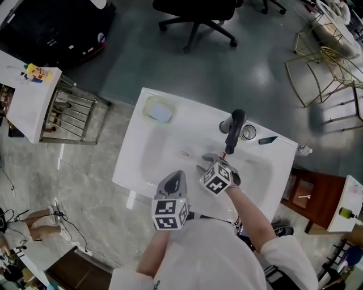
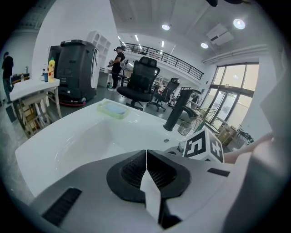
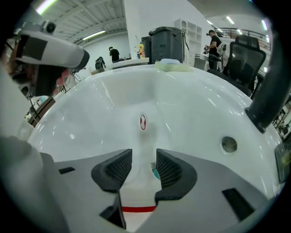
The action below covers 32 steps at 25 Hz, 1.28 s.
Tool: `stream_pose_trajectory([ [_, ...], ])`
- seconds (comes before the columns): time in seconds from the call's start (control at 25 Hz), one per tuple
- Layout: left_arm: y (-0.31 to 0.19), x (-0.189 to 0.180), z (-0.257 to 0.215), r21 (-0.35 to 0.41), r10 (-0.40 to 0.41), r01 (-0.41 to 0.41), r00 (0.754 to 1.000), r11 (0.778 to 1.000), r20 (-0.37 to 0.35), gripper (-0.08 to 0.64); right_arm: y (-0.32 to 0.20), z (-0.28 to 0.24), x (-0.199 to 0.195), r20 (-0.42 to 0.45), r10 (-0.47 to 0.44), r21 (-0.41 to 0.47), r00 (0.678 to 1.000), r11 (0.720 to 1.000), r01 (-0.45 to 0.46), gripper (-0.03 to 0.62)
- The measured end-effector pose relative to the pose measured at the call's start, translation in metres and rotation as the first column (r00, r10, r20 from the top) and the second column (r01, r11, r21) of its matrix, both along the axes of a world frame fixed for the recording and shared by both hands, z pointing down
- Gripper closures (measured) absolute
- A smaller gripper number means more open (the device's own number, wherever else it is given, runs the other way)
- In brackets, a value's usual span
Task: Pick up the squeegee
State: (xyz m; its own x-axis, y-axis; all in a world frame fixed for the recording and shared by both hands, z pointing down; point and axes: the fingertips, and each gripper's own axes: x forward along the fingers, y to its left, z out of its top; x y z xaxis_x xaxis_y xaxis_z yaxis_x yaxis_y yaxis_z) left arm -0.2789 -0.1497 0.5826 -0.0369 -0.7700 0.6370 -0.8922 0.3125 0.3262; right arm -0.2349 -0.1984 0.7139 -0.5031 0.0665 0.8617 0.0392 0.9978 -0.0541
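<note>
- Grey polished floor runs all round the white sink (image 1: 131,161), which is my landmark for everything else.
- Behind the sink an office chair (image 1: 195,11) stands well apart from it. Off the sink's left end is a white stand (image 1: 31,102) with small bottles on top.
- On the sink's back rim the black faucet (image 1: 234,131) stands upright, with a clear glass (image 1: 248,132) just beside it. A pale green soap dish (image 1: 159,111) sits at the back left corner.
- The squeegee (image 3: 142,136) lies in the sink's basin. It is white against white and hard to trace, with a red oval mark at its far end and a red stripe near me.
- My right gripper (image 3: 144,157) is down in the basin in front of the faucet. Its jaws stand partly apart, one pad on each side of the squeegee's white body. I cannot tell whether the pads touch it.
- My left gripper (image 2: 146,152) hovers over the sink's front rim, just left of the right one. Its jaws are pressed together with nothing between them.
</note>
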Motion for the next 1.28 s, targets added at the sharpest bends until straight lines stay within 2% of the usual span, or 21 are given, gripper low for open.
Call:
stream_pose_trajectory([
  [0.24, -0.004, 0.001, 0.002, -0.003, 0.013, -0.013, 1.0, 1.0, -0.004, 0.532, 0.001, 0.021, 0.006, -0.073, -0.059, 0.003, 0.996, 0.998, 0.059, 0.419],
  [0.56, -0.006, -0.003, 0.003, -0.004, 0.018, -0.018, 1.0, 1.0, 0.002, 0.534, 0.003, 0.036, 0.007, -0.125, -0.084, -0.016, 0.989, 0.996, 0.082, 0.419],
  [0.72, -0.005, -0.007, 0.006, -0.013, 0.011, -0.011, 1.0, 1.0, 0.0, 0.532, 0.001, 0.038, 0.005, -0.134, -0.073, -0.054, 0.988, 0.996, 0.066, 0.424],
  [0.92, -0.002, -0.009, 0.008, -0.019, 0.005, -0.005, 1.0, 1.0, -0.004, 0.533, 0.009, 0.038, 0.005, -0.143, -0.057, -0.132, 0.988, 0.991, 0.038, 0.479],
  [1.28, -0.003, -0.008, 0.01, -0.017, 0.007, -0.007, 1.0, 1.0, -0.003, 0.534, 0.009, 0.037, 0.003, -0.161, -0.038, -0.115, 0.986, 0.993, 0.02, 0.494],
])
